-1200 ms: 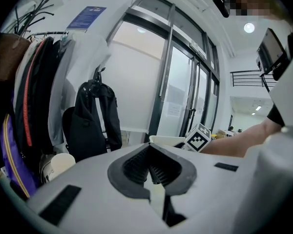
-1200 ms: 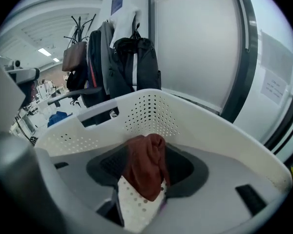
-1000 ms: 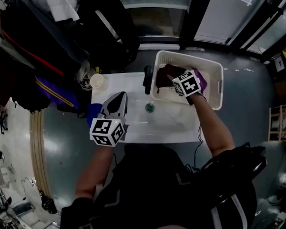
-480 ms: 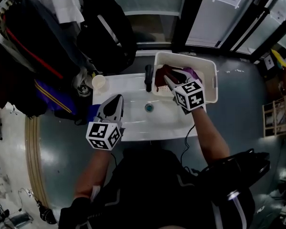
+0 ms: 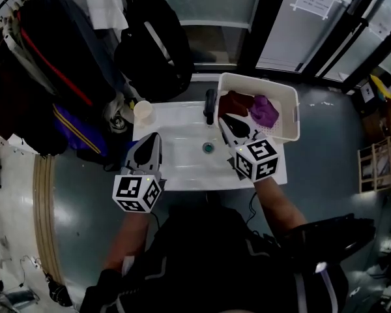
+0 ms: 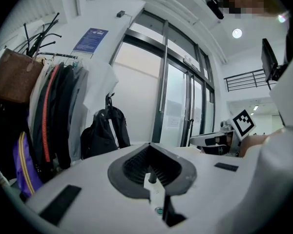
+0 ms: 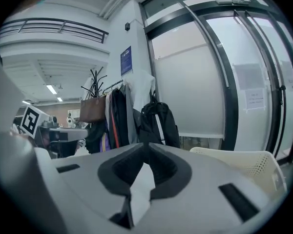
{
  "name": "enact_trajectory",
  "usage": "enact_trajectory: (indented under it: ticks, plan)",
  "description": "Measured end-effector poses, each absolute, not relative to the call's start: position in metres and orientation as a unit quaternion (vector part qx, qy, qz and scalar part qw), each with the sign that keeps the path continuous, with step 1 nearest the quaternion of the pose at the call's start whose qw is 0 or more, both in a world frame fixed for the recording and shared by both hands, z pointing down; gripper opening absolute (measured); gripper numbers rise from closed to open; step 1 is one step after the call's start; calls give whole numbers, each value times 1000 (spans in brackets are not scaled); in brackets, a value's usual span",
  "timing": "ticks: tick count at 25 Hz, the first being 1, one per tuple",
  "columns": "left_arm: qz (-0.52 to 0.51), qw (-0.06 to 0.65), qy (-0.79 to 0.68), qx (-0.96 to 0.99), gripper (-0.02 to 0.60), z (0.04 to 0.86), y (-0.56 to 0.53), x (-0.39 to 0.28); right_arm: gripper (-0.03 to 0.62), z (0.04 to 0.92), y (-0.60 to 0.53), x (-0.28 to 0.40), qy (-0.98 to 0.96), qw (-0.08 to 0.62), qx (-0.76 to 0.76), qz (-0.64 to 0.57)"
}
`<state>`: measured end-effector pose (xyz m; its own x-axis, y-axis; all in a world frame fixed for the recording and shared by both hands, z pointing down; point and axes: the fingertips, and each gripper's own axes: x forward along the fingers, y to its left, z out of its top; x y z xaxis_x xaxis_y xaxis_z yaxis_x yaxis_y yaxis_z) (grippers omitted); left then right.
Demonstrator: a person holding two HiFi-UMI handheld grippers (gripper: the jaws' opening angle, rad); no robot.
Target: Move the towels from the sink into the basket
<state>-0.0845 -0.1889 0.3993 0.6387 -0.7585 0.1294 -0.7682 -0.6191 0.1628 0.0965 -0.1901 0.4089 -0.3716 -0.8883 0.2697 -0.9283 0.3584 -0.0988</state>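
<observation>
The right gripper (image 5: 225, 120), whose jaws have just been closing on nothing, is hanging empty over the sink's (image 5: 182, 158) right edge. The left gripper (image 5: 152, 139) is also pinched together and empty. The red towel (image 5: 234, 103) and purple towel (image 5: 264, 109) are lying in the basket (image 5: 293, 124), so what remains is probably a last check that nothing is left in the sink.

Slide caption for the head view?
Maroon towel and purple towel in the basket; right claw, just closed and empty, over the sink.

I count | towels 2: maroon towel (image 5: 234, 103), purple towel (image 5: 264, 111) | basket (image 5: 293, 113) 1 | sink (image 5: 182, 150) 1 | tap (image 5: 210, 107) 1 | cup (image 5: 143, 111) 1 | backpack (image 5: 153, 44) 1
</observation>
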Motion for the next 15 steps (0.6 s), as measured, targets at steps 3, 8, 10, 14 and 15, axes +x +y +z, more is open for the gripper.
enact_trajectory:
  ticks: [3, 8, 10, 14, 15]
  plan:
    - [11, 107, -438, 893, 6, 392, -185, -98, 29, 404, -182, 81, -821, 75, 555, 113]
    - [8, 102, -439, 893, 6, 389, -179, -105, 13, 401, -175, 67, -816, 65, 562, 119]
    - [10, 101, -439, 893, 5, 391, -178, -107, 12, 403, -174, 62, -817, 66, 560, 119]
    - [17, 95, -438, 894, 5, 391, -179, -110, 12, 404, -174, 58, -817, 70, 561, 116]
    - [18, 93, -439, 894, 5, 391, -180, -111, 12, 403, -175, 59, -816, 70, 563, 115]
